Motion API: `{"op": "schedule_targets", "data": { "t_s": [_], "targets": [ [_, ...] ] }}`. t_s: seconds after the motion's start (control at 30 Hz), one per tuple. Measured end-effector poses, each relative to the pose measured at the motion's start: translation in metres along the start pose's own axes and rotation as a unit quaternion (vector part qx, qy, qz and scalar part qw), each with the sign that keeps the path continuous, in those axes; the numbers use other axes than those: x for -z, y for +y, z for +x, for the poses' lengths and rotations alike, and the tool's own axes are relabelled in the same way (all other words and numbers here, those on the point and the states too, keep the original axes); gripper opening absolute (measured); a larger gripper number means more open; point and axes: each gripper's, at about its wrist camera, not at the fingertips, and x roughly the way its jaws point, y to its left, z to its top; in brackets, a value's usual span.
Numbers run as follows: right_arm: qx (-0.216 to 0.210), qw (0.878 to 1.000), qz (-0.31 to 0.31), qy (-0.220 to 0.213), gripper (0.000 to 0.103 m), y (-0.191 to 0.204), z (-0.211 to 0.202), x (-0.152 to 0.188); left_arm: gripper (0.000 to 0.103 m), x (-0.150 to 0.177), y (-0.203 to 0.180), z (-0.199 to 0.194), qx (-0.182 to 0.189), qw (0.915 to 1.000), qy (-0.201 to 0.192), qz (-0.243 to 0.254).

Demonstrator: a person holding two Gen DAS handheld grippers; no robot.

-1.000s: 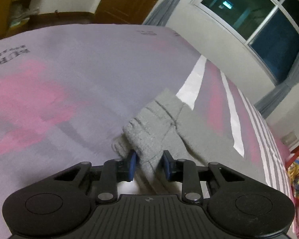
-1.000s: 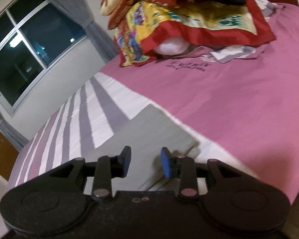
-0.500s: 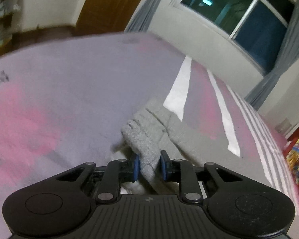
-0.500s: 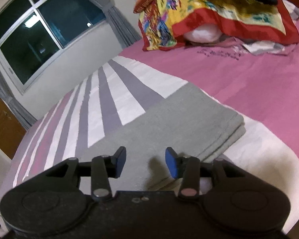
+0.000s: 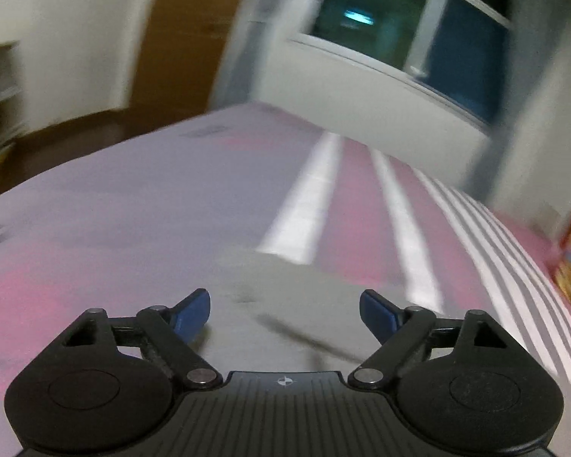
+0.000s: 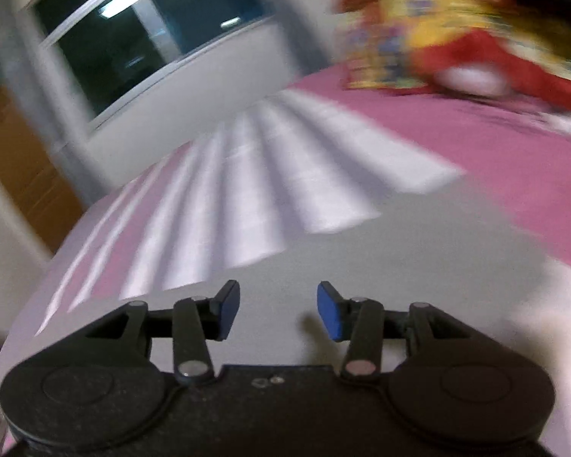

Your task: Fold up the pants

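My left gripper [image 5: 284, 314] has let go: half a second ago its blue pads were pinched on a bunched ridge of the grey pants [image 5: 285, 304], and now the jaws stand wide apart with nothing between them. The raised hump of cloth is gone from that view; the fabric lies low and flat on the bed [image 5: 114, 209], just ahead of my fingers. I take that to mean the fold I was carrying over has been laid down and released. My right gripper [image 6: 278, 312] is also spread apart and empty, as it was a moment ago, hovering over the same grey cloth.

Both views are smeared by motion, so I cannot make out edges or layers clearly. In the right wrist view the pants [image 6: 399, 251] show as a broad, even grey sheet covering the striped part of the bedspread, bordered by pink on the right, with a bright red and yellow blanket [image 6: 456, 38] well beyond. In the left view one dark crease runs across the cloth near my right pad. I judge the pants are close to folded, perhaps needing a last smoothing.
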Motion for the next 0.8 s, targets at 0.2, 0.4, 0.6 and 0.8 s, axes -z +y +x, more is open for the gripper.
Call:
{"op": "schedule_targets", "data": {
  "t_s": [0.2, 0.4, 0.6, 0.8],
  "targets": [
    [-0.137, 0.978, -0.131, 0.084, 0.045, 0.175, 0.117, 0.018, 0.086, 0.011, -0.063, 0.065, 0.05, 0.9869, 0.11, 0.107],
    [-0.213, 0.925, -0.277, 0.15, 0.047, 0.302, 0.197, 0.062, 0.086, 0.014, -0.058, 0.108, 0.033, 0.9808, 0.137, 0.135],
    [-0.152, 0.939, -0.259, 0.167, 0.03, 0.294, 0.252, 0.069, 0.086, 0.015, -0.044, 0.103, 0.041, 0.9827, 0.117, 0.138],
    [-0.11, 0.959, -0.219, 0.142, 0.042, 0.247, 0.219, 0.049, 0.086, 0.034, -0.051, 0.086, 0.018, 0.9841, 0.104, 0.143]
  ]
}}
